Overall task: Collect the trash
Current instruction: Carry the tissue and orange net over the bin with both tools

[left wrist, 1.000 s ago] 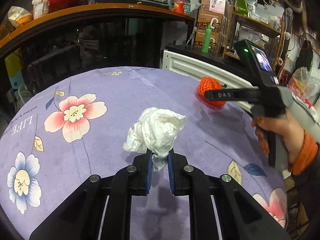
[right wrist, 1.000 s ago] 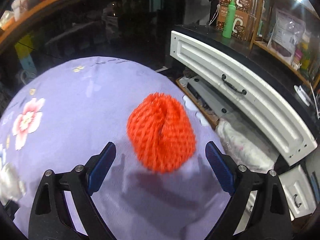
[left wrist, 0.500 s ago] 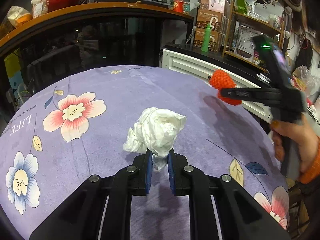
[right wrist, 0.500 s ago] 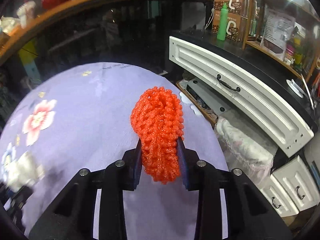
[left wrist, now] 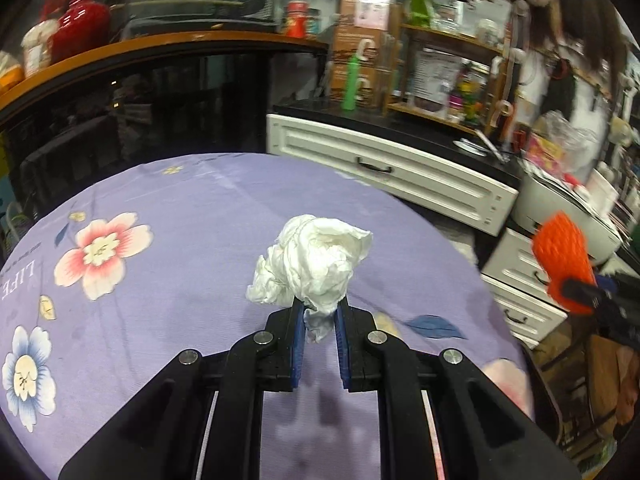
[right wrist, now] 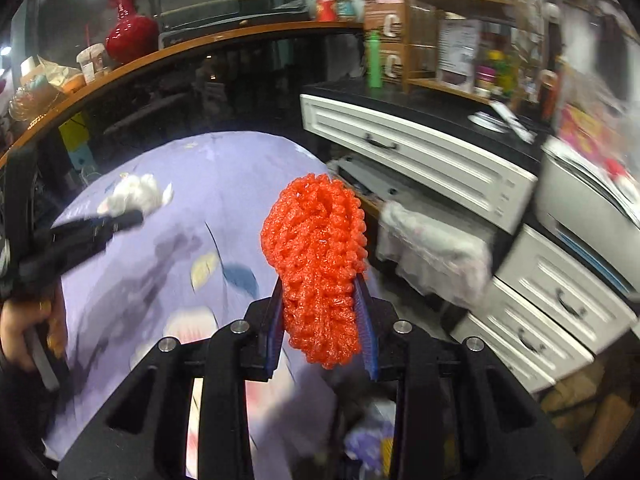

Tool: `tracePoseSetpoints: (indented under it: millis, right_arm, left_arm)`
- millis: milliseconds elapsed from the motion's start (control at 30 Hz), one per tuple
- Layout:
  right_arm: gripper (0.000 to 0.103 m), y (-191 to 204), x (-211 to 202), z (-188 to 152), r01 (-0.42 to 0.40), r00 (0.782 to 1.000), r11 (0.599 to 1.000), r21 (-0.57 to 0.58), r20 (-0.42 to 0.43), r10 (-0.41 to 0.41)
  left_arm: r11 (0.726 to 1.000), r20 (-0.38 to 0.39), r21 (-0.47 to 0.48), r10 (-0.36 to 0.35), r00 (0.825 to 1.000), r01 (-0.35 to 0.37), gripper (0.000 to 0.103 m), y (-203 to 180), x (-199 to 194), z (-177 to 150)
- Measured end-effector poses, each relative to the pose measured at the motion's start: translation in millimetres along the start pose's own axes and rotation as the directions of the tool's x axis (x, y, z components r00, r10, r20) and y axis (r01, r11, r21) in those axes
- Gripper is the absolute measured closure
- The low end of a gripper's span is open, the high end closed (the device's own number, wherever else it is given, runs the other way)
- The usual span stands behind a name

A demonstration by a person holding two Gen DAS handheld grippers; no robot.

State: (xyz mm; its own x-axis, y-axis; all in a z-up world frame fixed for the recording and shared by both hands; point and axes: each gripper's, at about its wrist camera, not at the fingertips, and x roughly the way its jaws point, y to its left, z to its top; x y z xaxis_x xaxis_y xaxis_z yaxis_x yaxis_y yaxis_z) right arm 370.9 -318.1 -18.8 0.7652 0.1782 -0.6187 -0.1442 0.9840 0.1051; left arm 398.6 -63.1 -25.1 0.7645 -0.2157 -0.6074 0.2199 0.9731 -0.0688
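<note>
My left gripper [left wrist: 320, 312] is shut on a crumpled white tissue [left wrist: 316, 264] and holds it just above the purple flowered tablecloth [left wrist: 180, 240]. My right gripper [right wrist: 320, 296] is shut on an orange foam net [right wrist: 316, 240], squeezed flat between the blue pads [right wrist: 366, 300]. It hangs over the table's right edge, off the cloth. In the left wrist view the net [left wrist: 560, 256] shows at far right, beyond the table. In the right wrist view the tissue [right wrist: 136, 196] and the left gripper [right wrist: 124, 216] sit at left, blurred, with a hand [right wrist: 16, 332] below.
A white drawer cabinet [right wrist: 420, 160] with a black top runs behind the table, with more white drawers [right wrist: 560, 296] at right. A pale cloth [right wrist: 432, 248] hangs by them. A dark glass counter [left wrist: 160, 80] curves behind. Blurred litter [right wrist: 368, 432] lies below the right gripper.
The right gripper closed on the orange net, lifted it off the cloth and swung it right past the table's edge. The left gripper, still gripping the tissue, shifted slightly.
</note>
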Motion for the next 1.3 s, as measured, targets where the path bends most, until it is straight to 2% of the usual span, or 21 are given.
tracePoseSetpoints:
  millis: [300,500,767,1067,1167,1233,1300]
  right_arm:
    - [0.071,-41,-60,-77,0.087,0.996,0.994,0.067,0.003,-0.087]
    - [0.07,-54,-73,-114,0.102,0.995,0.988,0.117,-0.018,-0.101]
    - [0.07,-63,-55,-160,0.114,0.99,0.981,0.155,-0.102,-0.099]
    - [0.07,-93,-9,-195,0.159,0.968,0.968,0.194,-0.224,-0.114]
    - [0.06,-105,4,-205,0.15,0.964,0.96,0.235,-0.249,-0.09]
    - [0.039,-110,12,-213,0.161,0.959,0.953,0.257,-0.27,-0.09]
    - [0.036,-114,13,-219,0.153,0.961,0.947,0.283,-0.267,-0.076]
  left_arm:
    - [0.982,0.004,0.129,-0.141,0.99,0.139,0.089,-86,-46,-26]
    - [0.969,-0.025,0.144,-0.2,0.979,0.202,0.089,-120,-68,-55]
    - [0.962,-0.065,0.15,-0.221,0.973,0.229,0.089,-149,-78,-86]
    - [0.947,-0.118,0.161,-0.26,0.958,0.277,0.089,-175,-80,-115]
    - [0.941,-0.137,0.171,-0.271,0.953,0.292,0.089,-185,-78,-122]
    - [0.937,-0.15,0.181,-0.275,0.95,0.3,0.089,-192,-76,-128]
    - [0.934,-0.161,0.185,-0.277,0.947,0.305,0.089,-197,-74,-130]
